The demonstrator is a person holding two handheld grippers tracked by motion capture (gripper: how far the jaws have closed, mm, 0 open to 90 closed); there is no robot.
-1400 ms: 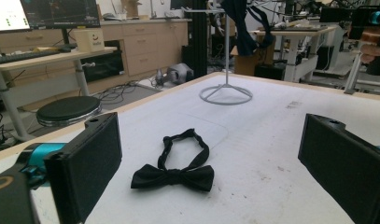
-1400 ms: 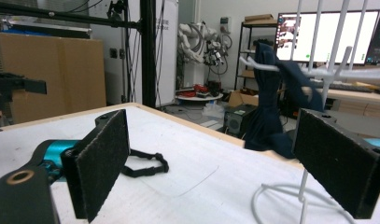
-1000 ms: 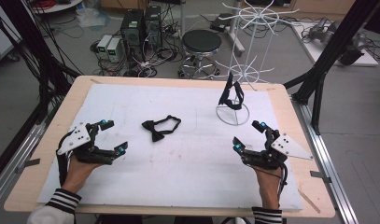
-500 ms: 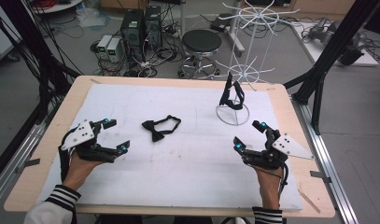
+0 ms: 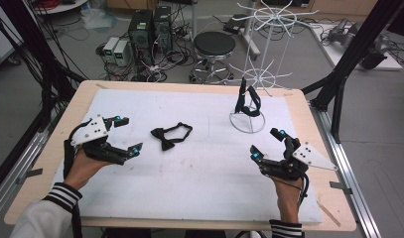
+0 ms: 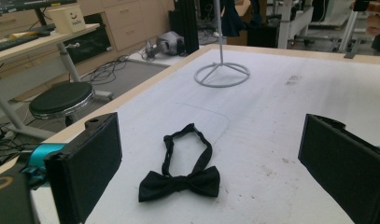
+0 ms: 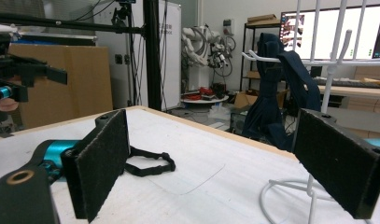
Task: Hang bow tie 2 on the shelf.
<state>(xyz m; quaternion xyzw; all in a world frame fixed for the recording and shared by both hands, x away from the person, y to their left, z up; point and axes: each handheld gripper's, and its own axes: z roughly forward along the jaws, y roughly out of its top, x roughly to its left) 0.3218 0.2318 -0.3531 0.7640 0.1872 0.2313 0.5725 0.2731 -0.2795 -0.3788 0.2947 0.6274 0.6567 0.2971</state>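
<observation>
A black bow tie [image 5: 170,136] lies flat on the white mat, left of centre, with its strap looped behind it. My left gripper [image 5: 129,134] stands open just left of it, raised a little off the mat. In the left gripper view the bow tie [image 6: 180,179] lies ahead between the wide-apart jaws. Another dark tie [image 5: 247,99] hangs on a white wire rack [image 5: 247,124] at the back right. My right gripper [image 5: 265,144] is open in front of the rack, nothing between its pads. In the right gripper view the hanging tie [image 7: 271,93] is ahead on the right.
The white mat [image 5: 199,178] covers most of the wooden table [image 5: 50,163]. A stool [image 5: 214,47] and computer cases [image 5: 150,27] stand on the floor beyond the far edge. Black frame posts [image 5: 348,64] rise at the right.
My left hand has lifted and shifted slightly towards the bow tie, its jaws still apart. The right hand, the bow tie and the rack have not moved.
</observation>
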